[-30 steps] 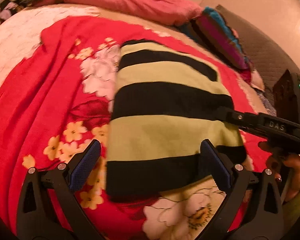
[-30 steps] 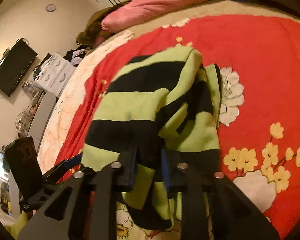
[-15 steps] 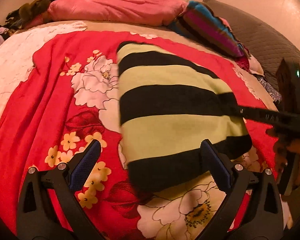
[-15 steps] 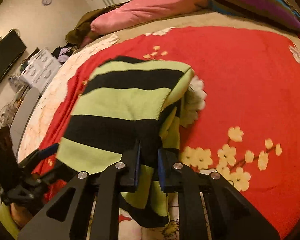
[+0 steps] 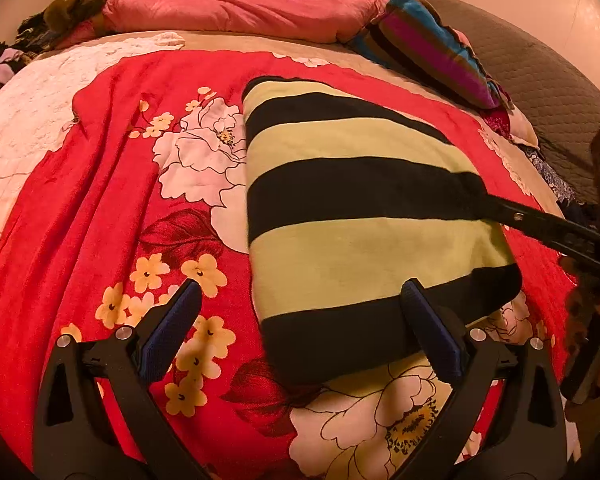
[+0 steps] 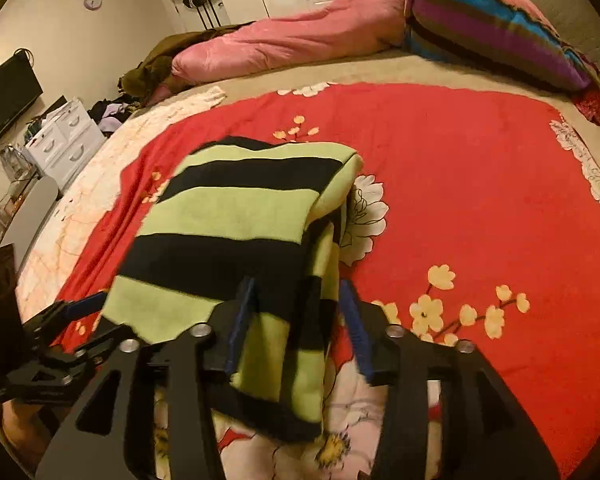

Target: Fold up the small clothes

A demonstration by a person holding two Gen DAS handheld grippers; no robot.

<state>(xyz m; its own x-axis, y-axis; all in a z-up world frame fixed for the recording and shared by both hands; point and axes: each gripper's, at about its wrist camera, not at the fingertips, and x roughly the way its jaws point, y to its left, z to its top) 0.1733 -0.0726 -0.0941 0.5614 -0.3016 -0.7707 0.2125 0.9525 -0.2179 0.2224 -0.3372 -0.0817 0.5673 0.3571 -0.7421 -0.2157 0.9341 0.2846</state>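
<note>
Striped sweater (image 6: 236, 216) edge hides between right gripper (image 6: 296, 320) jaws – just opened.

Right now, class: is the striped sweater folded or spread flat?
Folded. The sweater lies doubled on the blanket, stacked layers showing along its edge, forming a compact rectangle.

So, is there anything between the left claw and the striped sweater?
Nothing visible. The left claw is open just above the near edge of the striped sweater, with only the red blanket beneath.
</note>
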